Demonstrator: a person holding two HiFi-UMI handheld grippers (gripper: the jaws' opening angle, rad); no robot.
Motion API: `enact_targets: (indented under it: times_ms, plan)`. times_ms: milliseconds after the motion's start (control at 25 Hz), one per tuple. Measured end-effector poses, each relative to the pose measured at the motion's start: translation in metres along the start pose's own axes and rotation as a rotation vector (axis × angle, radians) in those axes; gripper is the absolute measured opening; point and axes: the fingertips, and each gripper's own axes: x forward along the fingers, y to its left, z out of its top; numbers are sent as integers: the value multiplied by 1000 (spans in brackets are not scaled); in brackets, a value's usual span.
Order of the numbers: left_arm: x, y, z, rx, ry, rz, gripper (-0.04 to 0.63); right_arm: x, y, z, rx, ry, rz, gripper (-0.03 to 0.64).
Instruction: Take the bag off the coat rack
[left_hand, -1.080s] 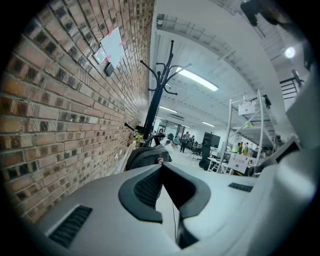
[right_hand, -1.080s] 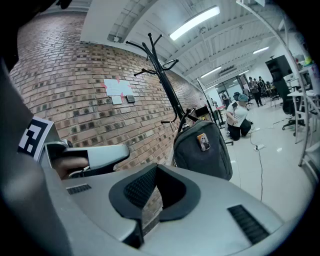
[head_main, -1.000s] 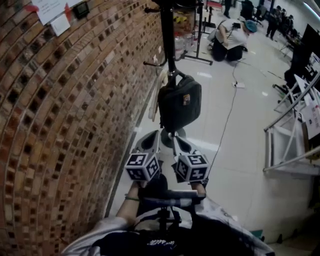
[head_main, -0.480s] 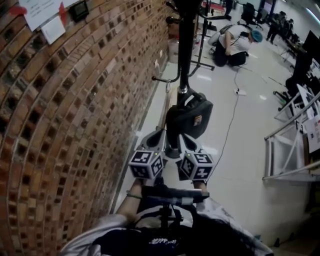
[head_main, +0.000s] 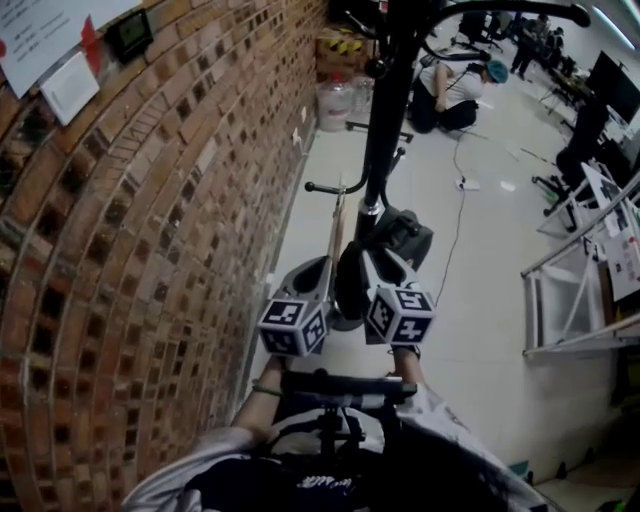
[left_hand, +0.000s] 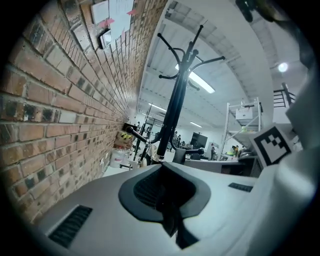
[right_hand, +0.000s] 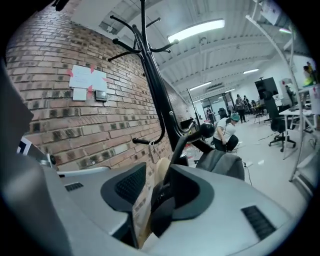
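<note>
A dark bag (head_main: 405, 238) hangs by its handle from a low hook of the black coat rack (head_main: 385, 130) beside the brick wall. My right gripper (head_main: 372, 262) is right at the bag's near side. Its jaws have just been opening and now stand apart, with nothing pressed between them. In the right gripper view (right_hand: 157, 172) the grey bag (right_hand: 222, 162) and its handle loop (right_hand: 182, 140) over the hook's knob lie just past the tips. My left gripper (head_main: 320, 265) floats left of the bag, jaws together, and points at the rack's pole (left_hand: 175, 107).
The brick wall (head_main: 150, 230) runs close along the left, with papers (head_main: 50, 50) pinned high up. A pale stick (head_main: 338, 215) leans by the wall. A person (head_main: 450, 85) crouches on the floor beyond the rack. Metal frames (head_main: 575, 290) stand at the right, and a cable (head_main: 450, 235) crosses the tiles.
Both grippers have moved forward to the coat rack, so the bag is now right at their tips. The right gripper's jaws, shut before, now stand apart.
</note>
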Motion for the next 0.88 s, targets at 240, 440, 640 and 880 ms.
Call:
enact_targets:
  times_ms: [240, 440, 640, 880]
  plan:
    - [10, 10, 3, -3, 25, -24, 8, 28, -25, 10, 28, 35, -96, 153]
    - [19, 17, 3, -20, 16, -42, 8, 45, -34, 15, 32, 59, -111, 153]
    - [26, 21, 6, -23, 14, -37, 8, 54, -36, 19, -39, 75, -113, 153]
    - [36, 25, 6, -36, 20, -18, 8, 53, -33, 24, -71, 57, -57, 96]
